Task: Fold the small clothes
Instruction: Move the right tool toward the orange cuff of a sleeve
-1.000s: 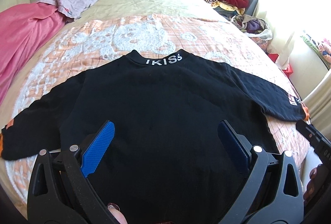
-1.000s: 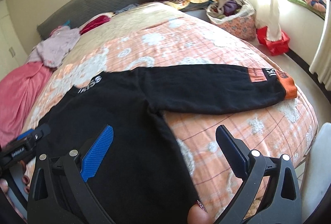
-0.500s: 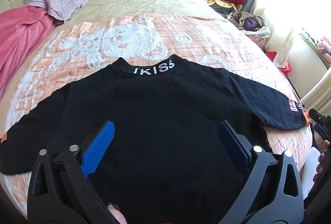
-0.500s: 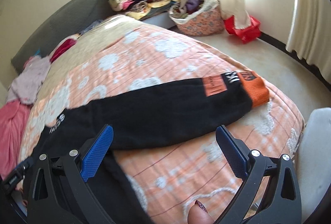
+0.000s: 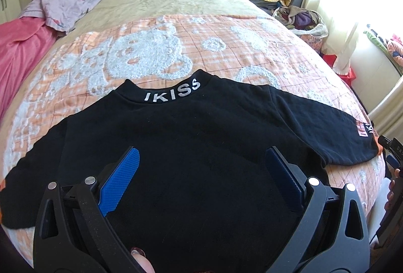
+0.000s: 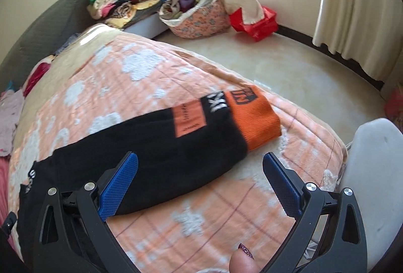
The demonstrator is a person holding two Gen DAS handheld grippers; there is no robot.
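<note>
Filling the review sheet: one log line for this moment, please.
black sweatshirt flat on bed | left gripper open above body | right gripper open near orange cuff

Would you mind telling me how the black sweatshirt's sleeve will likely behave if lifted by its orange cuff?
The sleeve lies flat and limp on the blanket, so it will probably drape and sag. The ribbed orange cuff looks thicker, likely giving a firmer, less slippery hold.

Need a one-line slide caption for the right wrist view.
Open right hand-held gripper poised over the black sweatshirt sleeve, near its orange cuff, on the bed.
</note>
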